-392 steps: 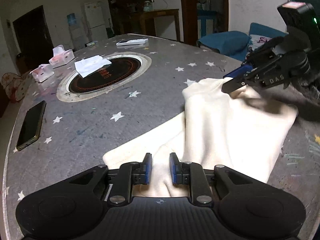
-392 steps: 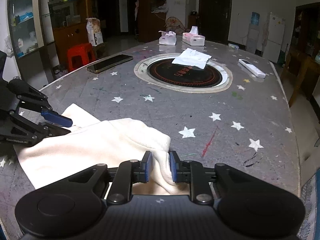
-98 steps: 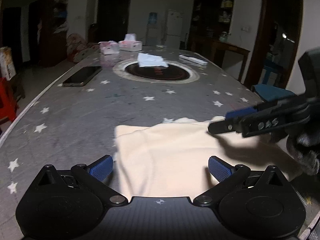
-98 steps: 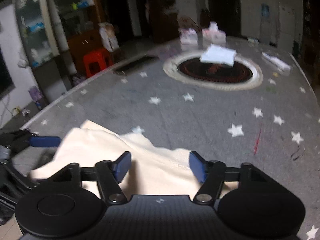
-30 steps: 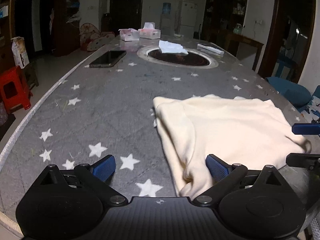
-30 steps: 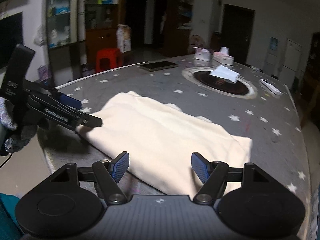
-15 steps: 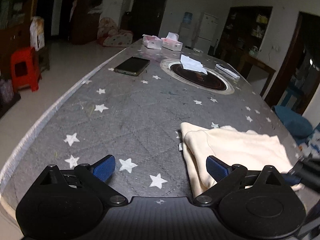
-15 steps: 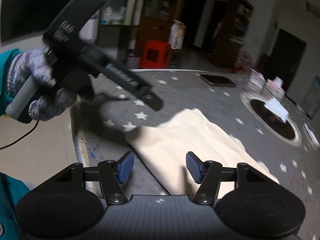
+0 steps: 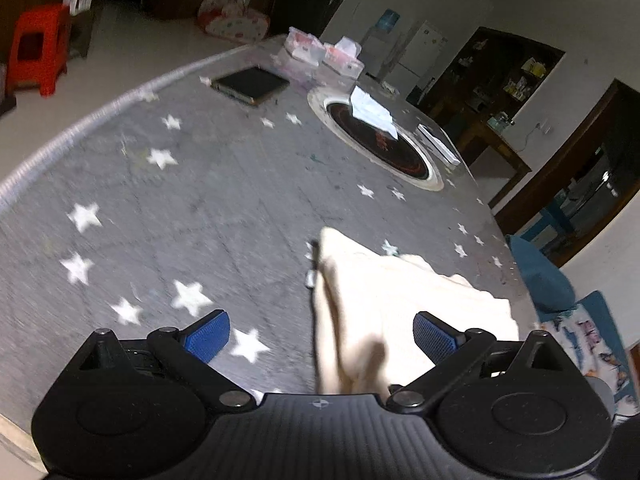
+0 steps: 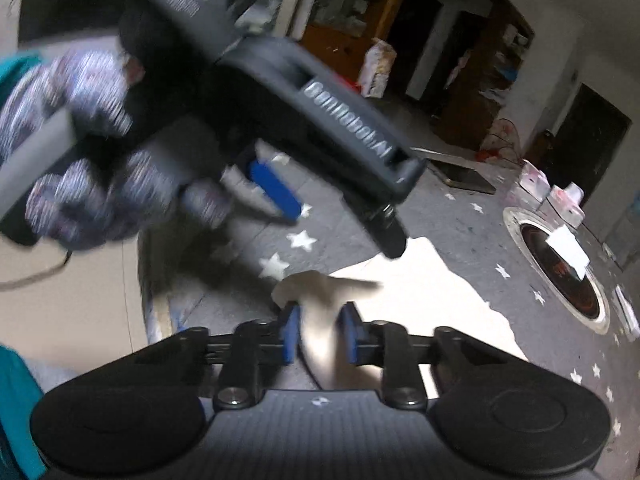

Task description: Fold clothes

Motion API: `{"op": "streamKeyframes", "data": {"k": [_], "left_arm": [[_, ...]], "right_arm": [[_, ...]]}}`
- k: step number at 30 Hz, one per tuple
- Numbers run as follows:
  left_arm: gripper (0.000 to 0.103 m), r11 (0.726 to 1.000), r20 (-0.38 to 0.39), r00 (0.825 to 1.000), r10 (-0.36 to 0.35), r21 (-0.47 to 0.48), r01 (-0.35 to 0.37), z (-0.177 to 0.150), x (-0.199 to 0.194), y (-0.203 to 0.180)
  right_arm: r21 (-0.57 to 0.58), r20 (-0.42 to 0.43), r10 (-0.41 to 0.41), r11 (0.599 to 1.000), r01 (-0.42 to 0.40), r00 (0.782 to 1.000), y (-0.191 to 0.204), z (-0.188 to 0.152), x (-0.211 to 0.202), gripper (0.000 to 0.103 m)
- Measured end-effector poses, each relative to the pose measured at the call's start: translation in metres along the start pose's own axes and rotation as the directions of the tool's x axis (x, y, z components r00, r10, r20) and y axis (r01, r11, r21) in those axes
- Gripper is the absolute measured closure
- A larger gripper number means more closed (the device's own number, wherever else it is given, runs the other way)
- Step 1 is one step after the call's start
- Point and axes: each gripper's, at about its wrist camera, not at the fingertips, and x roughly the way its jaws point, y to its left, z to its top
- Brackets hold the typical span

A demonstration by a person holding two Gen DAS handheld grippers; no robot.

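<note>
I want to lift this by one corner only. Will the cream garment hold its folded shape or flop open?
Probably flop. The cream garment already bunches into a soft ridge where the right gripper has its jaws closed on the corner, so it looks limp, not stiff. Its layers lie loose and rumpled along the near edge, likely to slide apart. It seems light, and drags easily on the table.
</note>
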Motion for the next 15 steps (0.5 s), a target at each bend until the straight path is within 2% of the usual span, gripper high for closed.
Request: {"op": "streamKeyframes", "data": {"k": [4, 10, 15], "left_arm": [[0.003, 0.998, -0.023, 0.999, -0.027, -0.058, 0.026, 0.003, 0.008, 0.001], [0.003, 0.986, -0.05, 0.996, -0.078, -0.151, 0.069, 0.01, 0.016, 0.0], [0.004, 0.951, -0.078, 0.983, -0.166, -0.276, 0.138, 0.012, 0.022, 0.004]], "right_arm": [[0.091, 0.039, 0.011, 0.996, -0.014, 0.999, -0.018, 0.0, -0.011, 0.092], [0.206, 0.1, 0.02, 0.978, -0.04, 0.995, -0.042, -0.001, -0.033, 0.094], [0.242, 0.123, 0.029, 0.968, -0.059, 0.992, -0.053, -0.002, -0.042, 0.094]]}}
